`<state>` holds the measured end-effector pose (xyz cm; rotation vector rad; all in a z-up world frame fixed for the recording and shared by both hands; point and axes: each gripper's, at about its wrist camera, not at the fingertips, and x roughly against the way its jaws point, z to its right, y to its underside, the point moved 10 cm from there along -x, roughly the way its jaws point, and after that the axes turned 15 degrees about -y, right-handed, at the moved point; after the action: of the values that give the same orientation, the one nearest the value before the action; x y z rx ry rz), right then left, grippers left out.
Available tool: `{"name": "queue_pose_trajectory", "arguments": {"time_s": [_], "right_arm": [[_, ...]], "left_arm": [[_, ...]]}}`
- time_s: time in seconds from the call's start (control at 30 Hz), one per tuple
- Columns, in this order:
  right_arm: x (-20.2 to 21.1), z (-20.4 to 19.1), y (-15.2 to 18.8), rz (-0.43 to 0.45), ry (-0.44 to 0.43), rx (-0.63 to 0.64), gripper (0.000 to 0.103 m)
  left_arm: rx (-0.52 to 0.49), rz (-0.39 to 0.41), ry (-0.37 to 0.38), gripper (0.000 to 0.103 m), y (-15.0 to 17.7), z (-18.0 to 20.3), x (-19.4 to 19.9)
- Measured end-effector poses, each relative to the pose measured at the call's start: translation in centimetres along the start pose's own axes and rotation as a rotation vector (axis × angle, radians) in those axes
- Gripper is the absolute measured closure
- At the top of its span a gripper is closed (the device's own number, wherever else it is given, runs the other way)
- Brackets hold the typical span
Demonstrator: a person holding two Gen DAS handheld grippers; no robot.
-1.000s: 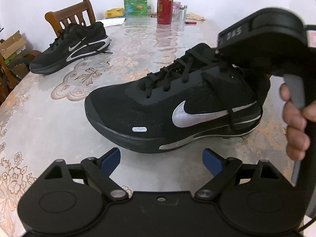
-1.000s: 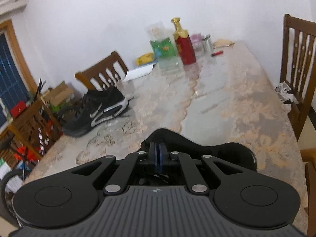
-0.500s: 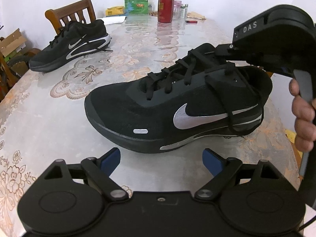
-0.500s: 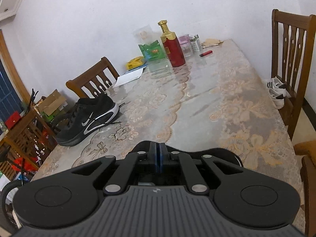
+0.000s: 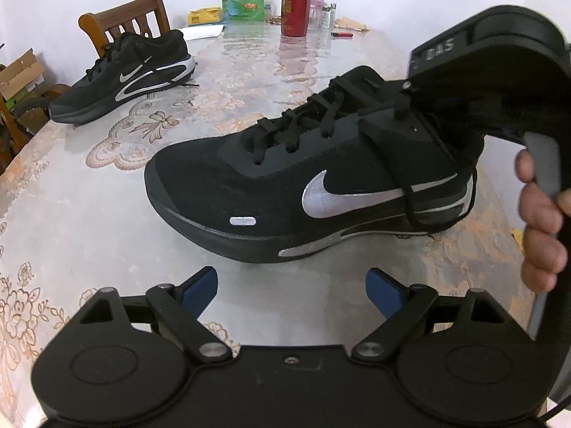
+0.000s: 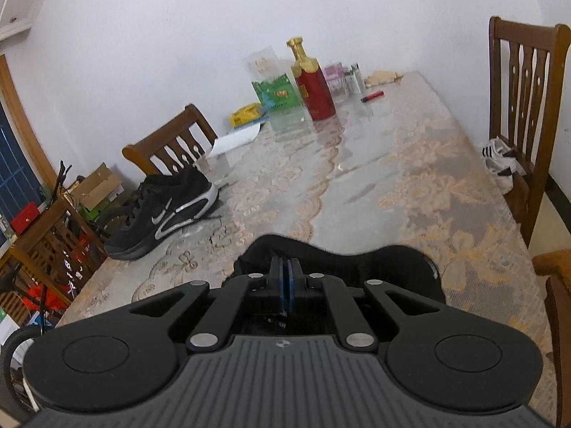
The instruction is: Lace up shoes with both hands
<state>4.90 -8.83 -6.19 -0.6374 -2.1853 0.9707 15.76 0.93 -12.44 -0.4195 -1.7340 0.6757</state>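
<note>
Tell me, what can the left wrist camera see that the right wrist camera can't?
Only the left view shows the near shoe side-on with its loose lace, the open left gripper and a hand. Only the right view shows the right gripper with its pads together and the white shoes on a chair. Both show the far shoe and the red bottle.

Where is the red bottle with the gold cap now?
The red bottle stands at the table's far end near the wall, between the green packet and small jars.
</note>
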Motion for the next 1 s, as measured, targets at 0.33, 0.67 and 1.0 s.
{"name": "queue_pose_trajectory", "arguments": {"time_s": [0.33,0.67,1.0], "right_arm": [[-0.1,0.06,0.19,-0.034,-0.026,-0.096,0.099],[-0.31,-0.25,0.37,-0.045,-0.02,-0.116,0.099],[-0.26,0.27,0.66,-0.064,-0.004,-0.125,0.099]], "left_arm": [[0.003,0.001,0.005,0.014,0.15,-0.07,0.08],[0.015,-0.003,0.005,0.014,0.22,-0.51,-0.12],[0.02,-0.003,0.007,0.014,0.08,-0.73,-0.28]]}}
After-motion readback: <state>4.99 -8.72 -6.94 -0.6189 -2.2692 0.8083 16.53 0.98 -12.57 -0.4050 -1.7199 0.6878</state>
